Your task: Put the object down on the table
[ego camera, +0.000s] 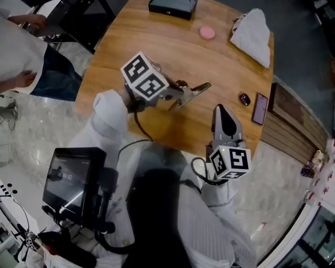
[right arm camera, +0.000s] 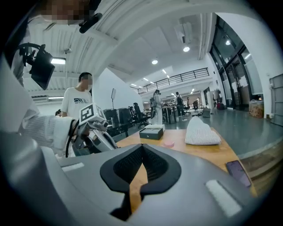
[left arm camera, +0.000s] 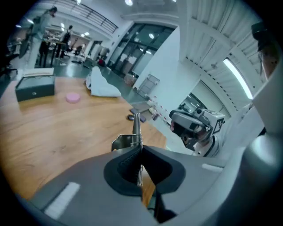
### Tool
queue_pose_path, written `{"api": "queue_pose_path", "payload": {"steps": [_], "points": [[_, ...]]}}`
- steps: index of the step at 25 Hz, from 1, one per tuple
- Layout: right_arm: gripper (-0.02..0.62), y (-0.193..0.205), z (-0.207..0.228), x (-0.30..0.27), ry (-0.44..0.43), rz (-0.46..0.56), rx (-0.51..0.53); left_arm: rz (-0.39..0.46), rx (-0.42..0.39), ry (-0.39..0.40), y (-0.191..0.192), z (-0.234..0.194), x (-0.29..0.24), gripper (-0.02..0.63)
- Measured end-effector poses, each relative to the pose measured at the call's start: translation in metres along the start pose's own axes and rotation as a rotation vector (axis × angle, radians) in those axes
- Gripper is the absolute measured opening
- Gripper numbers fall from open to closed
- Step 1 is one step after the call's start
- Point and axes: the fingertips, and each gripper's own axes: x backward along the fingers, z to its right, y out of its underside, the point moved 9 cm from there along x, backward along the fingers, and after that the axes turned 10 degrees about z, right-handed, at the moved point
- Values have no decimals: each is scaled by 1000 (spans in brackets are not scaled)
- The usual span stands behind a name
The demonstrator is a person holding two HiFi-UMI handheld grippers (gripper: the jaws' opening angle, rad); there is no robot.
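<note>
metal clip (left arm camera: 132, 139) pinched in left hand-held gripper (left arm camera: 140, 152); right hand-held gripper (right arm camera: 142, 148) pressed together, empty.

A dark box (ego camera: 172, 7) sits at the tabletop's (ego camera: 157, 47) far edge. A pink disc (ego camera: 207, 33) lies near it to the right, and beyond that a white striped cloth bundle (ego camera: 253, 35). Near the right edge lie a phone (ego camera: 259, 109) and, just beside it, a small dark thing (ego camera: 245, 99), perhaps a key fob. A bystander (ego camera: 21, 63) stands far left.
</note>
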Motion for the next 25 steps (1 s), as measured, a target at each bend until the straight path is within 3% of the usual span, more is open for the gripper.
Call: {"api": "queue_pose_path", "payload": {"steps": [6,9,15,20,25], "points": [[14,25,13,2,72,-81,-65,-421,-59,223,12,-55,-56,3],[14,37,16,0,99,-120,-86,-571,-90,288,22,-80,-87,3],[14,49,4,-19,100,-164,-117,-702,-96,410,32,-106,-122,3],[14,54,-3,-31,96,-184,-133,-805,-118,466,44,-108,-138,5],[14,56,-4,-37,93,-199,-141,-817,-108,491,49,-111,-146,11]]}}
